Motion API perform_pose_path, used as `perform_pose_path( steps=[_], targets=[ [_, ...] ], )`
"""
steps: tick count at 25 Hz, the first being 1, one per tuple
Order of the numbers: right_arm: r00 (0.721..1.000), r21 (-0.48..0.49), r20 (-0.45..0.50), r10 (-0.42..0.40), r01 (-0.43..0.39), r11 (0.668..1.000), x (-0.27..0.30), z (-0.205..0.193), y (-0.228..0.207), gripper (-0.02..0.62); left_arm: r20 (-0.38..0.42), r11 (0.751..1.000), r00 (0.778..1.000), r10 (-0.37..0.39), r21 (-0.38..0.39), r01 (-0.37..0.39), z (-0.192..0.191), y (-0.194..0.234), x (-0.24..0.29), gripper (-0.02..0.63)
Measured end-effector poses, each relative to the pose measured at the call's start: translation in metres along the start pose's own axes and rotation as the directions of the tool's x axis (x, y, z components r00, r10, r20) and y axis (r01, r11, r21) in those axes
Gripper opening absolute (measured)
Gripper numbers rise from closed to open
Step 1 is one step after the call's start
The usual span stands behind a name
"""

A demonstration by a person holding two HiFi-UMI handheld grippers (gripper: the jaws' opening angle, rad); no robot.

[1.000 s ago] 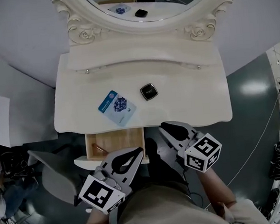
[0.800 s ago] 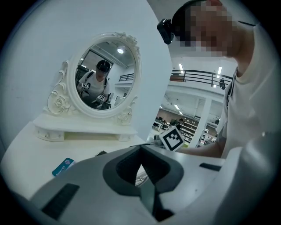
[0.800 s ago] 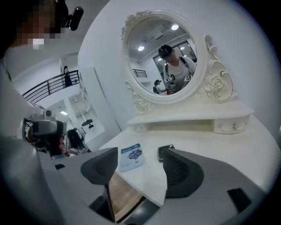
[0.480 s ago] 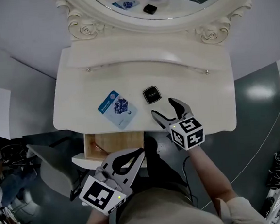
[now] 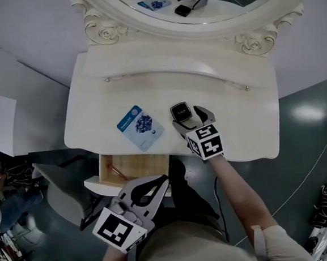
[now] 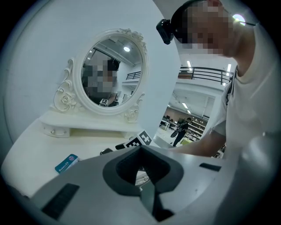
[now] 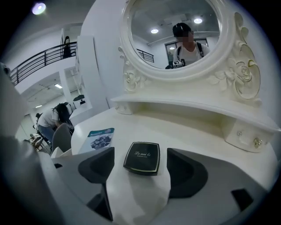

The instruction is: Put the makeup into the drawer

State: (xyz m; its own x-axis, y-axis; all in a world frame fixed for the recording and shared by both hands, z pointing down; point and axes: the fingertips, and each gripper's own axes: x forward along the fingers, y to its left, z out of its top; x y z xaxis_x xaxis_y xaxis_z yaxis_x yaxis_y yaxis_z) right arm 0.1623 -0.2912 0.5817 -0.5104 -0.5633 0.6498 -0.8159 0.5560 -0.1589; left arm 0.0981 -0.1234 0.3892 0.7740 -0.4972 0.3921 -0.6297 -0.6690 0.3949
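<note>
A black square compact [image 5: 180,112] lies flat on the white dressing table [image 5: 235,109]. A blue sachet [image 5: 140,125] lies to its left. My right gripper [image 5: 190,118] rests low on the tabletop. Its jaws are opening, one on each side of the compact [image 7: 142,157], and the pads do not press it. The sachet [image 7: 99,139] shows at the left of the right gripper view. The wooden drawer [image 5: 133,166] under the table's front edge stands open with a thin item [image 5: 117,172] inside. My left gripper [image 5: 159,183] hangs shut and empty just in front of the drawer.
An oval mirror [image 5: 181,6] in a carved white frame stands at the back of the table. Below the mirror is a raised shelf with small knobs [image 5: 247,88]. A grey chair [image 5: 61,198] stands left of the drawer. The sachet [image 6: 66,162] shows in the left gripper view.
My right gripper has moved from beside the drawer up over the table edge to the compact, and its jaws have gone from shut to wide apart. The left gripper has barely moved.
</note>
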Motion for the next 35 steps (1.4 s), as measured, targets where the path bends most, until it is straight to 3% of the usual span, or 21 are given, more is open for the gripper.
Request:
perform_pose_path(
  steps=[11,19,35],
  targets=[
    [0.999,-0.002,-0.017,-0.035,0.034,0.999,0.030,-0.004,-0.007,0.341,0.003,0.999,0.999,0.032,-0.018,-0.032,-0.001,0.002,-0.012,0.054],
    [0.993,-0.057,-0.075,-0.088,0.084,0.995,0.039,-0.013,-0.009,0.339,0.034,0.998,0.997,0.064,-0.017,-0.063,-0.002,0.008,-0.036,0.054],
    [0.989,-0.012,-0.089,-0.118,0.117,0.993,0.040,-0.014,-0.012,0.339,0.093,0.994,0.990,0.105,-0.004,-0.105,-0.006,0.010,-0.089,0.052]
  ],
)
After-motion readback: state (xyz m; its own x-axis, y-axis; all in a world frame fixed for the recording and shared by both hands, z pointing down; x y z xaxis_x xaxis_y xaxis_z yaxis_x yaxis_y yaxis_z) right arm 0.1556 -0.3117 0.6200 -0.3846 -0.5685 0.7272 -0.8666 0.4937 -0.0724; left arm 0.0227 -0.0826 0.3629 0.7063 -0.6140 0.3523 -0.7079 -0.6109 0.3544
